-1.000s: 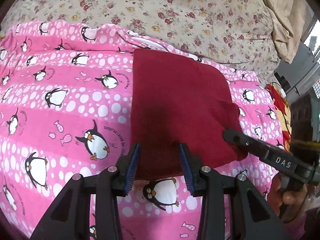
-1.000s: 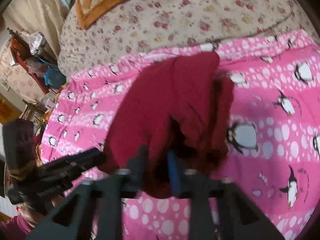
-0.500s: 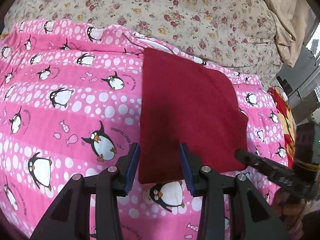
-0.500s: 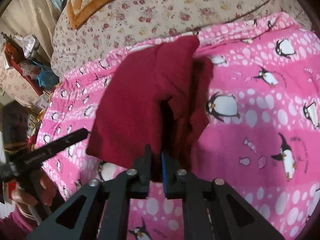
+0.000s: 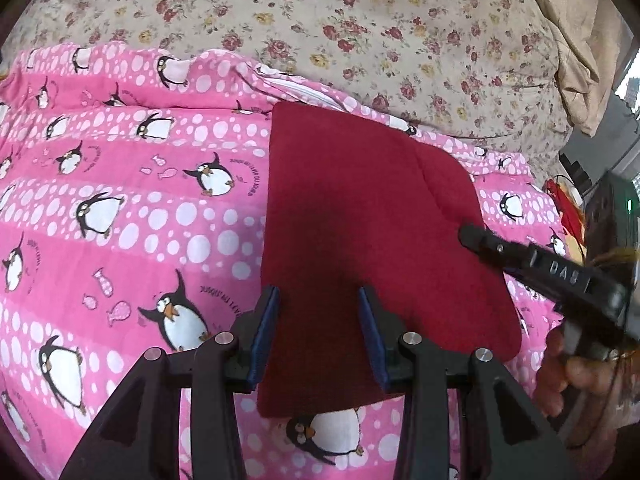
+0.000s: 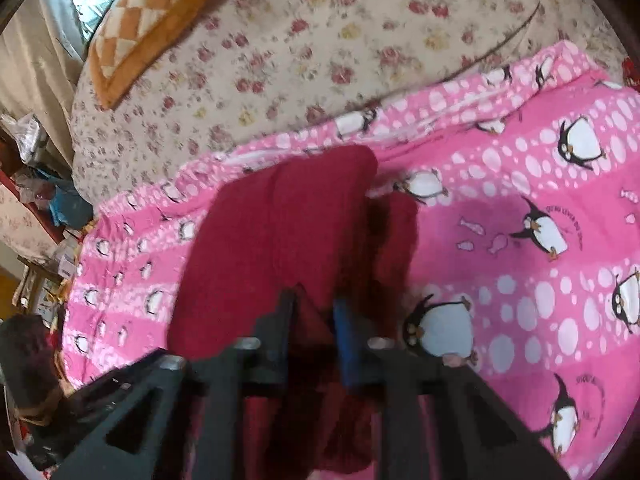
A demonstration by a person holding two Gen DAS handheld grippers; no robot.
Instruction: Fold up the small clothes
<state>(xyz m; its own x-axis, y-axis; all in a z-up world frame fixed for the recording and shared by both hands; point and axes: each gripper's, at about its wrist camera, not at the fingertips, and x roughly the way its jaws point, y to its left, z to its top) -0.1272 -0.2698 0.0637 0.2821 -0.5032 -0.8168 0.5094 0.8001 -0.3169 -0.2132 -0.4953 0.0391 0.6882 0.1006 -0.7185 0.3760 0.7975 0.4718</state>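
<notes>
A folded dark red cloth lies flat on the pink penguin blanket. My left gripper is open and empty, its blue-padded fingers hovering over the cloth's near edge. My right gripper shows from the side at the cloth's right edge. In the blurred right wrist view the right gripper is open, its fingers apart over the red cloth, with a fold of cloth between them.
A floral bedspread lies beyond the blanket. An orange checked pillow lies at the far left in the right wrist view. Cluttered shelves stand beside the bed.
My right gripper has opened and let go of the lifted red cloth, which has dropped flat. My left gripper has moved back over the cloth's near edge, still open.
</notes>
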